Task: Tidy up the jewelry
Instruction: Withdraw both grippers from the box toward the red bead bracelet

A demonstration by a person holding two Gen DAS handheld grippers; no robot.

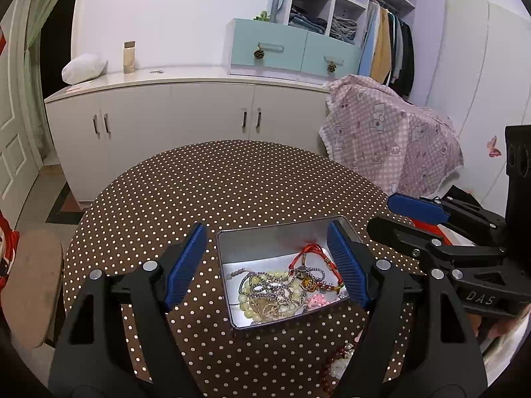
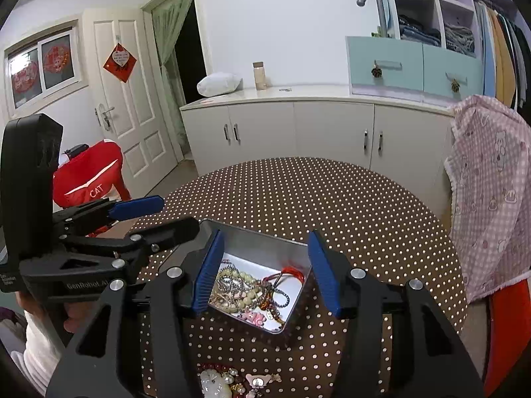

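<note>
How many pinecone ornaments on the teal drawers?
2: one pinecone ornament hangs from the left teal drawer's handle, the other pinecone from the right drawer's. None seem hidden.

Support surface: round table (image 1: 232, 179), covered by a brown cloth with a regular pattern of white dots.
Item 1: open rectangular metal tin (image 1: 265, 232), resting flat on the cloth toward the near side of the table.
Tin contents: tangled jewelry (image 1: 282, 285), including pale beads, silver chains, a red cord and a small pink charm.
Item 2: loose jewelry pile (image 2: 232, 381), lying directly on the cloth at the near edge, apart from the tin; includes dark red beads, pearls and a white ornament.
Remaining cloth: far half bare.
</note>
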